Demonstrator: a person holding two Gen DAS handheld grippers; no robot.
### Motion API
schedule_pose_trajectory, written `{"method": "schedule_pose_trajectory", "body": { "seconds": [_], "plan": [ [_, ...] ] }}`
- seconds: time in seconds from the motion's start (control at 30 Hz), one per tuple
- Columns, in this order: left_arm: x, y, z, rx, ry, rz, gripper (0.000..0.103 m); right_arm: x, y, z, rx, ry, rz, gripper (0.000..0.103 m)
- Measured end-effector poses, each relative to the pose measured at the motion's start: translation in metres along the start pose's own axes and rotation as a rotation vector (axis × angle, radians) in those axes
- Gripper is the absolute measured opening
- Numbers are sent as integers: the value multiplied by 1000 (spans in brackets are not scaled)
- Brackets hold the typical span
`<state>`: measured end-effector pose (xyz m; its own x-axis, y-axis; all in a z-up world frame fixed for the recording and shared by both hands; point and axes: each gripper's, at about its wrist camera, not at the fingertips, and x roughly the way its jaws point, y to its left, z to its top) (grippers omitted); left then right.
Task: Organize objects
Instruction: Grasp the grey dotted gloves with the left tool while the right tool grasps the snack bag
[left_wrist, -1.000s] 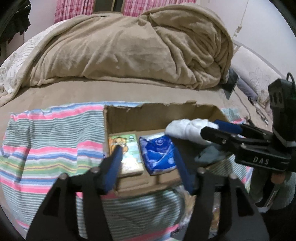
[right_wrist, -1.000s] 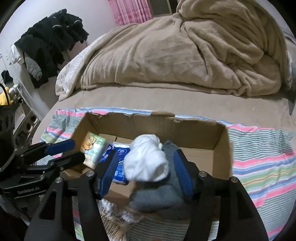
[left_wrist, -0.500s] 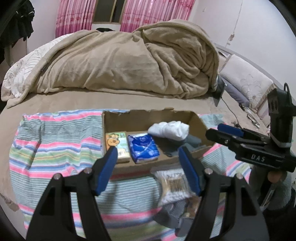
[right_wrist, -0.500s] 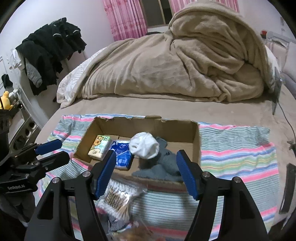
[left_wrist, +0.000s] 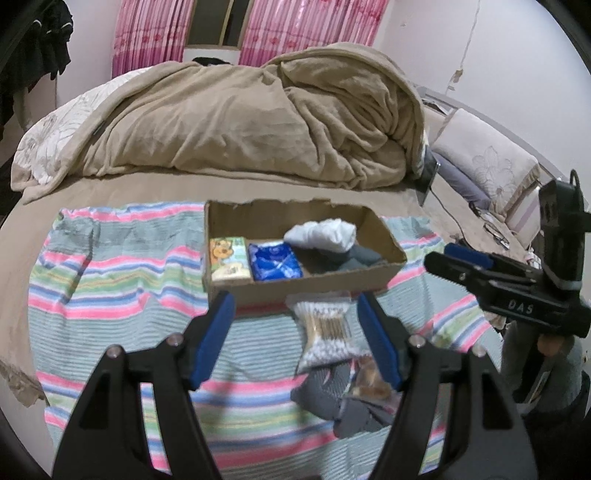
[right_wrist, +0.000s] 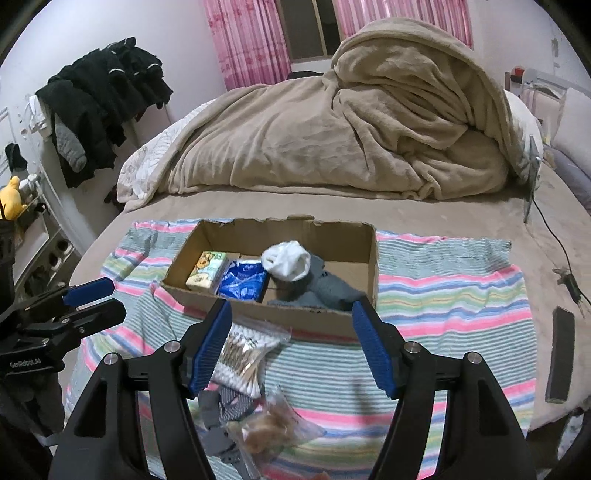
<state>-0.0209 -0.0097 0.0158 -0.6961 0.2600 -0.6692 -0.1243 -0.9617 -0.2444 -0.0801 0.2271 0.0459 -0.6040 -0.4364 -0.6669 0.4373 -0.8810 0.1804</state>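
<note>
Cardboard box (right_wrist: 364, 254): plain brown corrugated board, matt, top edges torn and ragged.
Striped cloth (right_wrist: 447, 291): thin woven fabric, matt, lightly creased.
Blanket (right_wrist: 332, 133): thick beige fleece, soft plush nap, heavily rumpled.
White sock (right_wrist: 288, 260) and grey sock (right_wrist: 328, 290): knitted cloth, matt.
Blue packet (left_wrist: 275, 260): glossy crinkled plastic film.
Tissue pack (left_wrist: 227, 256): printed wrapper with a slight sheen.
Cotton swabs bag (left_wrist: 327, 330): clear shiny plastic; sticks look wooden, tips fluffy white.
Left gripper (left_wrist: 295, 336) and right gripper (right_wrist: 291, 341): matt black hard plastic, ribbed blue pads, bright metal screw heads.
Curtains (right_wrist: 247, 40): pink, faintly lustrous cloth.
</note>
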Motion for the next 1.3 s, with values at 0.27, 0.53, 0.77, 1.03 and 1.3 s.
{"method": "schedule_pose_trajectory", "body": {
  "seconds": [0.27,0.53,0.77,1.03,1.3],
  "plan": [
    [7,2,-20,-19,47,11,70,-9,-9,-19,2,16,-15,71],
    [36,-1,-45,-24,140,6,71,6,-27,-43,36,82,-22,71],
    [56,-9,-62,-20,204,-9,71,30,-18,-67,29,175,27,71],
    [69,-9,-86,-34,276,-30,71,52,-6,-96,40,278,67,71],
    [72,-6,-92,-41,288,-22,71,64,-2,-107,50,320,59,78]
  ]
}}
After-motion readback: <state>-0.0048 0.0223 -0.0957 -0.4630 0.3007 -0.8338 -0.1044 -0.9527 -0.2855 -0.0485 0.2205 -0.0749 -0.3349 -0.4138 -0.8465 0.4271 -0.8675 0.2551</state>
